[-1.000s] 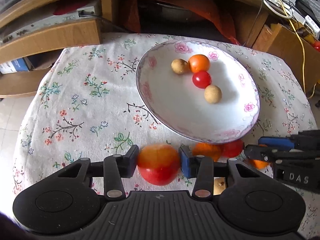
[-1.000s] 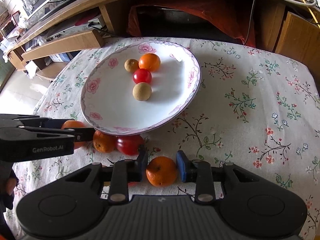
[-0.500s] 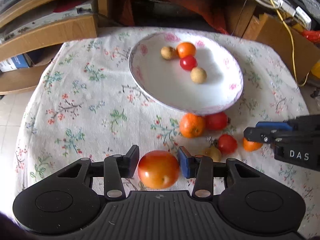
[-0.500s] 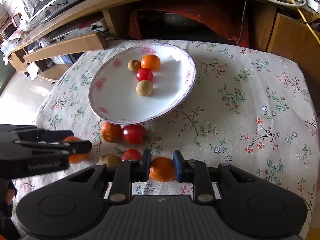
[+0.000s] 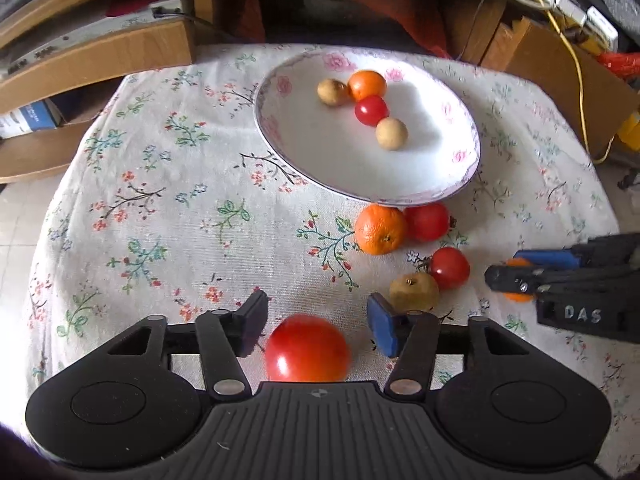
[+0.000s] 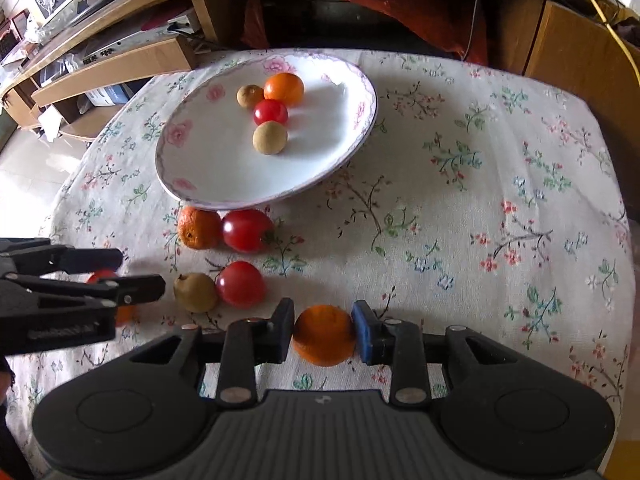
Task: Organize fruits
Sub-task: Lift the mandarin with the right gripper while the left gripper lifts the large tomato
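My left gripper (image 5: 316, 316) is open, and a big red tomato (image 5: 307, 349) lies loose on the cloth between its jaws. My right gripper (image 6: 324, 326) is shut on a small orange (image 6: 324, 336) low over the cloth; it also shows in the left wrist view (image 5: 520, 280). A white floral plate (image 6: 192, 168) holds an orange (image 6: 284, 89), a cherry tomato (image 6: 271, 112) and two tan round fruits. In front of the plate lie an orange (image 6: 199, 227), two red tomatoes (image 6: 247, 230) (image 6: 241, 284) and a tan fruit (image 6: 195, 292).
The table has a floral cloth (image 6: 460, 216). Wooden shelves (image 5: 92, 56) and a dark cabinet opening stand behind it. Cables hang at the back right (image 5: 576, 64). The left gripper's body shows at the left of the right wrist view (image 6: 60, 292).
The left gripper drew back from the plate, opened and let go of the big tomato, which now rests on the cloth. The right gripper also drew back, still holding its orange.
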{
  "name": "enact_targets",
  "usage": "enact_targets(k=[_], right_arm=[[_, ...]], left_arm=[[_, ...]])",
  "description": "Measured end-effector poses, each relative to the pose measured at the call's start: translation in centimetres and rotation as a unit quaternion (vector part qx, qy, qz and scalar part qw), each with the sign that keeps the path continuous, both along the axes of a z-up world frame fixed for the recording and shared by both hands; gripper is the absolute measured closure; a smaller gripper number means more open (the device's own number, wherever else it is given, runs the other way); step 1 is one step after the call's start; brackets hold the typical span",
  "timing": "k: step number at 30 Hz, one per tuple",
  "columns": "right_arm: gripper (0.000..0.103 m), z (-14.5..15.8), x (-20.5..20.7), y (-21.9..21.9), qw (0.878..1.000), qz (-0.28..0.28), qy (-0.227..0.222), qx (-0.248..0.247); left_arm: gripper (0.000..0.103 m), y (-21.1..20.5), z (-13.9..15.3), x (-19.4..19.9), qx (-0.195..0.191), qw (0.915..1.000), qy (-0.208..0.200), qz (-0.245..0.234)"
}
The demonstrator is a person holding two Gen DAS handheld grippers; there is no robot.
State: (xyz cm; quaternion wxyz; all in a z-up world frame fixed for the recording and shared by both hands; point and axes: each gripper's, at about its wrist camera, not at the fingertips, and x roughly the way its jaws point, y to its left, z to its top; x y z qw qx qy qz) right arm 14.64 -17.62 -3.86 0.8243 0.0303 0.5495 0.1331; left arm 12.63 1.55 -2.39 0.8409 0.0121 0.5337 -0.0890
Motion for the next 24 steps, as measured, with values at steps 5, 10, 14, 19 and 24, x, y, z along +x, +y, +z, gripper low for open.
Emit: enact_targets(k=[5, 10, 14, 19, 24], right_arm=[[0.080, 0.1, -0.8, 0.0, 1.000, -0.001, -0.008, -0.005], [0.080, 0.2, -1.4, -0.1, 1.000, -0.002, -0.008, -0.005], [0.080, 0.2, -1.6, 0.1, 1.000, -0.001, -0.010, -0.008], [0.080, 0.4, -1.6, 0.2, 1.000, -0.002, -0.012, -0.012], [0.080, 0.2, -1.7, 0.3, 1.000, -0.003, -0.012, -0.015]], left_arm=[[0.035, 0.2, 0.1, -0.6, 0.002, 1.0000, 0.001, 0.004], [0.038, 0.2, -0.9, -0.4, 0.008, 0.9999, 0.007, 0.012], [0.050, -0.1, -0.8, -0.5, 0.022, 0.9997, 0.005, 0.009], [0.040, -0.2, -0.5, -0.8, 0.027, 0.9996, 0.010, 0.002], [0.021, -0.5, -0.3, -1.2, 0.027, 0.9996, 0.007, -0.001]])
